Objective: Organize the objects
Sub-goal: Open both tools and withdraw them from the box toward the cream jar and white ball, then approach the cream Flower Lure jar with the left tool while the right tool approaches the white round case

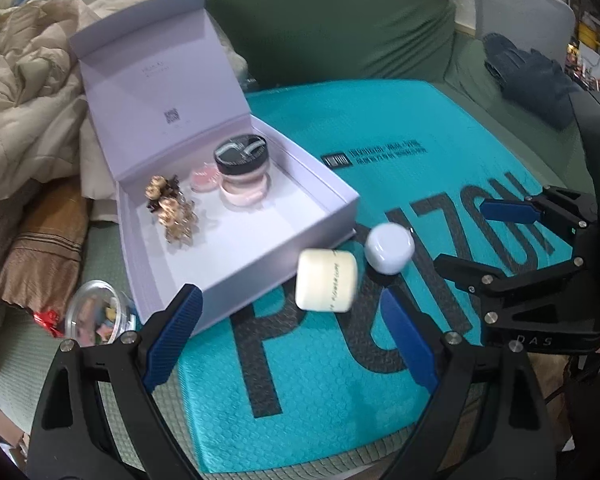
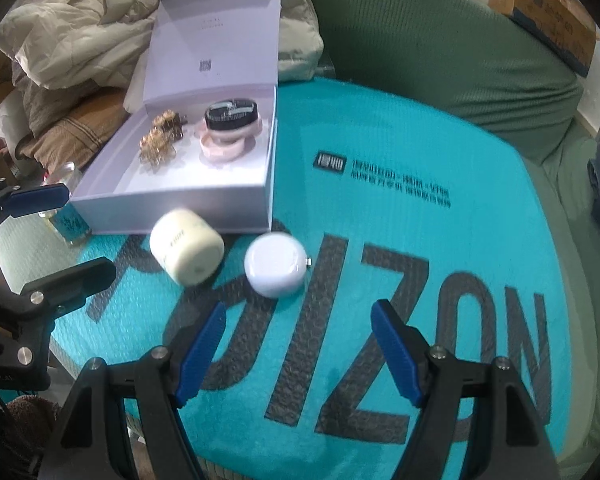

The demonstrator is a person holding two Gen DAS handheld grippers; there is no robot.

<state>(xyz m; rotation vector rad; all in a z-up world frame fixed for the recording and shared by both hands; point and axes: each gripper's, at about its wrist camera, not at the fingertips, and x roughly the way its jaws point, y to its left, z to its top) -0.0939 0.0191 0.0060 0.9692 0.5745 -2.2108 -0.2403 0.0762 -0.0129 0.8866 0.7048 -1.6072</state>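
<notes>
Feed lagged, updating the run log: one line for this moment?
left hand-held gripper: open, empty | right hand-held gripper: open, empty | cream jar, white jar: on teal mailer, outside open box

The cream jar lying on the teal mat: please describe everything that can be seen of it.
The cream jar is a short, pale yellow cylinder, matte like plastic, with one line of small dark print on its side. It lies tipped on its side on the teal mat, just in front of the open box, beside the white round case. No gripper touches it.

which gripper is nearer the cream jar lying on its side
Left. The left gripper has the cream jar just ahead of its open fingers; the right gripper faces the white round case instead.
</notes>
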